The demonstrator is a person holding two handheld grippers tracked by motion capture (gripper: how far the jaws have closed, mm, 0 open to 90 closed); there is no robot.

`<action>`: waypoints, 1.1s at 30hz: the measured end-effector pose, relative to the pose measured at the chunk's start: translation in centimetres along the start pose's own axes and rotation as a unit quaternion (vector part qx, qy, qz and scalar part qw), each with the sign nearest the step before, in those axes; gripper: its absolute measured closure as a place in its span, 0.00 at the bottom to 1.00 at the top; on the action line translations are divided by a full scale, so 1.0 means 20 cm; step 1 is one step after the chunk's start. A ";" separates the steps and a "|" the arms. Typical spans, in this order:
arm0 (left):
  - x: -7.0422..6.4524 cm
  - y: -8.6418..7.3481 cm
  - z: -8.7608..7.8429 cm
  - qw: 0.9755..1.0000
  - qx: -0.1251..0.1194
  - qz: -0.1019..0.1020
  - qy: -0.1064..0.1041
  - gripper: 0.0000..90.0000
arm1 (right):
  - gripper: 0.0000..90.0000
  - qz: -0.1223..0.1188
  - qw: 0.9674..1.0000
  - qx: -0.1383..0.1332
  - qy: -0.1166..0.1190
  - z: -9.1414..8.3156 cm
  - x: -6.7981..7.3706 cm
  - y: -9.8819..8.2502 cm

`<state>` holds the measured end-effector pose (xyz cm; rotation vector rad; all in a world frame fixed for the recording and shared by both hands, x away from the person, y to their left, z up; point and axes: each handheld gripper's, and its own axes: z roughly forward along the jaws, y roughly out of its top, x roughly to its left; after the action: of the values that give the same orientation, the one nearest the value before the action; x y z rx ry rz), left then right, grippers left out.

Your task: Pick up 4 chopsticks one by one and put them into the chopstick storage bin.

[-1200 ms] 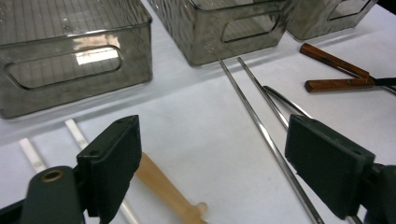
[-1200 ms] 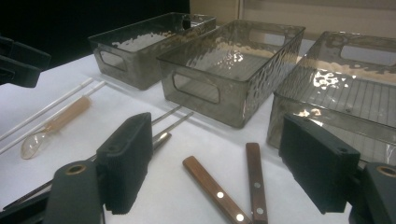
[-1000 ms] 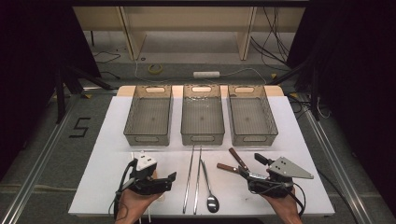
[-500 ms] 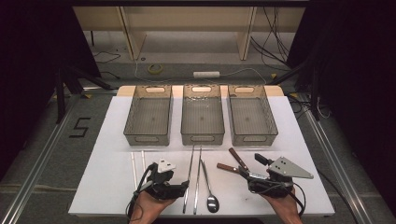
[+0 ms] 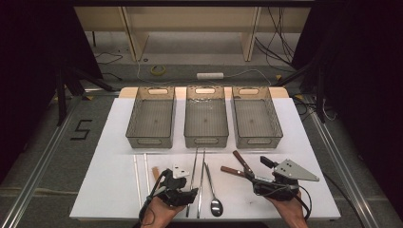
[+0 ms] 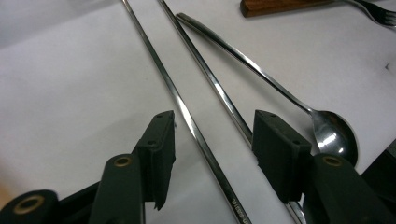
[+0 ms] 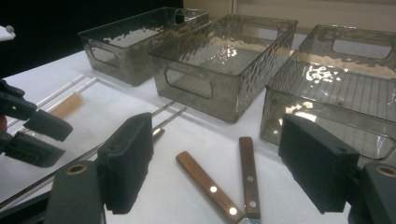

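Two long metal chopsticks [image 5: 194, 173] lie side by side at the table's front centre, a metal spoon [image 5: 214, 202] just to their right. My left gripper [image 5: 189, 193] is low over them and open. In the left gripper view [image 6: 215, 126] its jaws straddle one chopstick [image 6: 187, 121], while the second chopstick [image 6: 219, 93] runs along the right jaw and the spoon [image 6: 329, 133] lies beyond it. Two wooden-handled utensils [image 5: 240, 166] lie further right. My right gripper [image 5: 259, 172] is open [image 7: 219, 135] just behind these handles [image 7: 208, 186] with nothing between its jaws.
Three smoky clear bins [image 5: 151, 137] [image 5: 205, 138] [image 5: 259, 137] stand in a row across the middle of the white table [image 5: 104, 180], seemingly with nothing in them. Two thin white sticks [image 5: 138, 173] and a short wooden piece [image 5: 155, 172] lie left of my left gripper.
My left gripper has moved right along the front of the table, from beside the white sticks to over the metal chopsticks. The right gripper has stayed put.
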<state>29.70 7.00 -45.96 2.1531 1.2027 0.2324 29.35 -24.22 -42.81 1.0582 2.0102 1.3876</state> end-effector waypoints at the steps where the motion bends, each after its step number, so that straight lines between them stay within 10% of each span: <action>1: 0.00 0.00 0.00 1.000 0.003 0.001 -0.001 0.54 | 0.31 -0.001 1.000 -0.001 -0.001 0.00 0.00 0.00; 33: -0.03 -0.01 0.09 0.997 0.063 0.015 0.030 0.78 | 0.31 0.001 1.000 0.007 0.002 0.01 0.00 0.00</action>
<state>29.91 5.75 -47.33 2.2896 1.2484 0.2413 29.47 -24.24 -42.89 1.0659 2.0258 1.3794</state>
